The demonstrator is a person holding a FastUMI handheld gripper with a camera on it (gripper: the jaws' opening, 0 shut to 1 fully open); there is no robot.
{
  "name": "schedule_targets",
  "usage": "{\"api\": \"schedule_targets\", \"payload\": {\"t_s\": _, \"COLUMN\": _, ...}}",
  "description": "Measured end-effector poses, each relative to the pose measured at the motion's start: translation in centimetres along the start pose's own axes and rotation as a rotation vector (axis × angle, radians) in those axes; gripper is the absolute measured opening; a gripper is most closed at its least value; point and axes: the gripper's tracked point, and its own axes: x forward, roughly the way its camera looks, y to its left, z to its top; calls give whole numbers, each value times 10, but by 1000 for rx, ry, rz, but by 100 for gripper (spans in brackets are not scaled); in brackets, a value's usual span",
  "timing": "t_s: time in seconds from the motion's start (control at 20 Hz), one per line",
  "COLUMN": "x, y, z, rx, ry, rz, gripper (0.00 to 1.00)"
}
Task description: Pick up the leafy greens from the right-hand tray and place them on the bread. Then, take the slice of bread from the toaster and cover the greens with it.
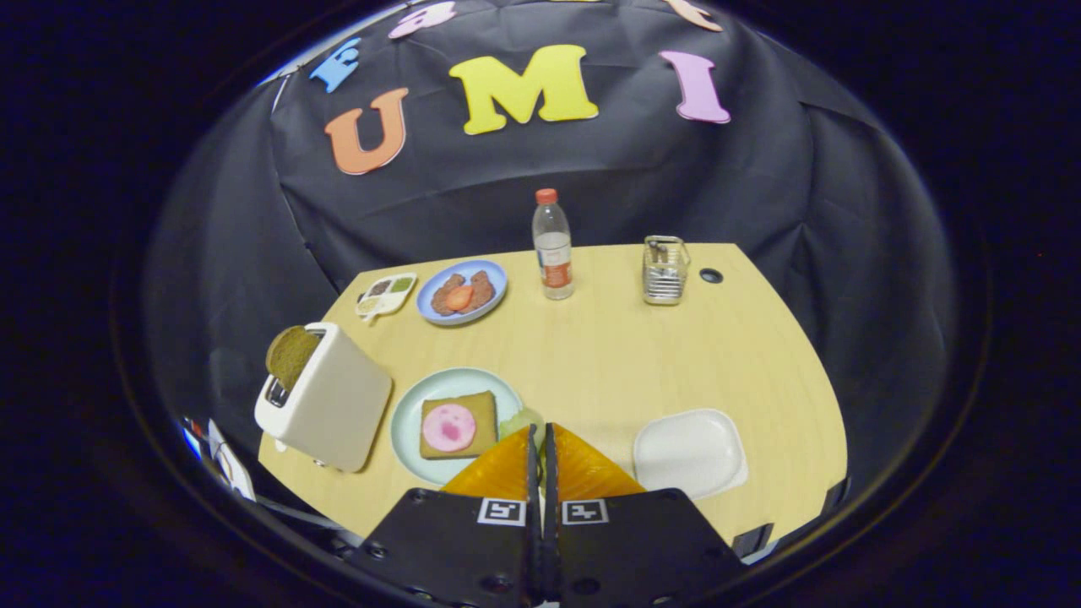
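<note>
Tool (540,435) nearly closed, pinching leafy greens (522,420) just beside the bread (460,425) on its plate (414,414). Judged risk: early release drops greens off the bread.

From my seat the tabletop (608,355) is evenly and brightly lit from above, with only soft, short shadows. The booth's cloth falls dim. Fisheye bending curves the table's edges, and the rim looks slightly blurred, perhaps just lens softness.
</note>
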Motion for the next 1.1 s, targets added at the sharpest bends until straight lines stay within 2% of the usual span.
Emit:
{"api": "schedule_targets", "payload": {"t_s": 0.4, "x": 24, "y": 113, "z": -3, "rx": -36, "ry": 53, "rz": 103, "gripper": 1}}
{"api": "schedule_targets", "payload": {"t_s": 0.65, "x": 57, "y": 163, "z": -3, "rx": -51, "ry": 113, "rz": 157, "gripper": 1}}
{"api": "schedule_targets", "payload": {"t_s": 0.9, "x": 106, "y": 172, "z": -18, "rx": -49, "ry": 203, "rz": 145, "gripper": 1}}
{"api": "schedule_targets", "payload": {"t_s": 1.1, "x": 142, "y": 147, "z": -20, "rx": -66, "ry": 238, "rz": 96, "gripper": 1}}
